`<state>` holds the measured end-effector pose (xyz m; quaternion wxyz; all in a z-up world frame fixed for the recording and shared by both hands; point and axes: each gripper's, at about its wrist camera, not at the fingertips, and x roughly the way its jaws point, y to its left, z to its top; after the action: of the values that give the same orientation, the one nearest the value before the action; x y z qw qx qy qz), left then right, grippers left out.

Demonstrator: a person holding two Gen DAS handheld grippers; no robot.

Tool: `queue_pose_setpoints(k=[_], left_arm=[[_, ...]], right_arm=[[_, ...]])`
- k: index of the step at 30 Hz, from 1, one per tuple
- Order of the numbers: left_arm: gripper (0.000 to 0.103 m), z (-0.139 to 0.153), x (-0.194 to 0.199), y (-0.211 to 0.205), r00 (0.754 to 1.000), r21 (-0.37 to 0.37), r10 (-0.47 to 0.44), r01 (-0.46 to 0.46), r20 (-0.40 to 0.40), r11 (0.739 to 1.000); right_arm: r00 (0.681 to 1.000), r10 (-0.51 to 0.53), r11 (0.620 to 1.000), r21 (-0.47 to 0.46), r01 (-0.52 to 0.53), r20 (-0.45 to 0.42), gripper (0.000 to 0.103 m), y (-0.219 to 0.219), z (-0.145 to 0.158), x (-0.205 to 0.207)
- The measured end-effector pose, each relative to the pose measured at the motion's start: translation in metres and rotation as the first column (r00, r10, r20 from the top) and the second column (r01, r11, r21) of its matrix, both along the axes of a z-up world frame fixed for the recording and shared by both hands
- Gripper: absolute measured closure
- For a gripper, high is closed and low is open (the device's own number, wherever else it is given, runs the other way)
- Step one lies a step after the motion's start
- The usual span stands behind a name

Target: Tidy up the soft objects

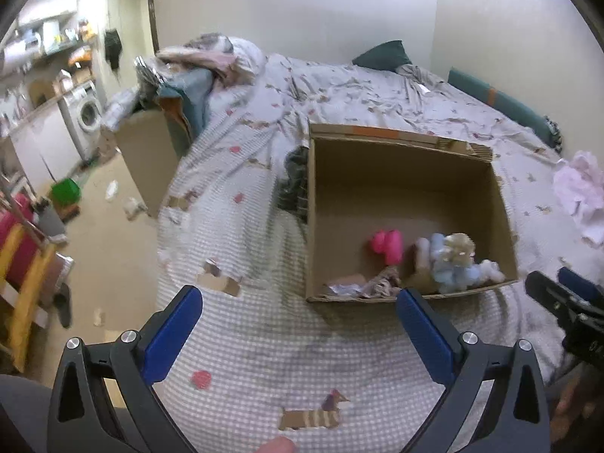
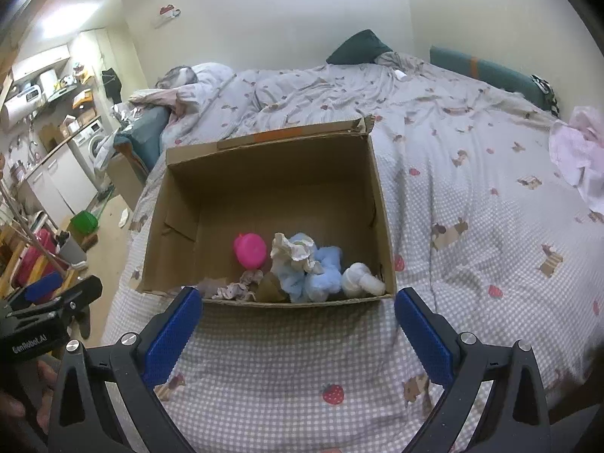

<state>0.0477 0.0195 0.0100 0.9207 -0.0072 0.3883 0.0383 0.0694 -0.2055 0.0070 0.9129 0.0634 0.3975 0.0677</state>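
Observation:
An open cardboard box (image 2: 264, 173) sits on the bed, also in the left wrist view (image 1: 396, 185). Inside near its front wall lie a pink soft toy (image 2: 249, 251), a cream crumpled cloth (image 2: 292, 251), a light blue plush (image 2: 322, 273), a white plush (image 2: 360, 279) and a small patterned cloth (image 2: 241, 287). The pink toy (image 1: 387, 247) and blue plush (image 1: 455, 270) show in the left wrist view too. My left gripper (image 1: 298, 305) is open and empty over the bed, left of the box. My right gripper (image 2: 298, 305) is open and empty just before the box's front wall.
A pink-white cloth (image 2: 577, 151) lies on the bed at far right. Bedding and pillows (image 2: 196, 79) pile at the bed's head. Another cardboard box (image 1: 147, 158) stands beside the bed. A washing machine (image 1: 85, 117), a green tub (image 1: 66, 190) and floor clutter are left.

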Motion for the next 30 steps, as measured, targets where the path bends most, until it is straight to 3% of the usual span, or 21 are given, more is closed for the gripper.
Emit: queue_pose_setpoints(k=[3, 30], left_arm=[[0.001, -0.001, 0.0, -0.002, 1.0, -0.043, -0.029, 0.029, -0.006, 0.999], [0.0, -0.002, 0.001, -0.012, 0.999, -0.018, -0.054, 0.054, -0.004, 0.998]], right_arm=[[1.0, -0.013, 1.0, -0.017, 0.013, 0.0, 0.0, -0.001, -0.001, 0.0], [1.0, -0.008, 0.999, -0.043, 0.009, 0.022, 0.0, 0.001, 0.002, 0.001]])
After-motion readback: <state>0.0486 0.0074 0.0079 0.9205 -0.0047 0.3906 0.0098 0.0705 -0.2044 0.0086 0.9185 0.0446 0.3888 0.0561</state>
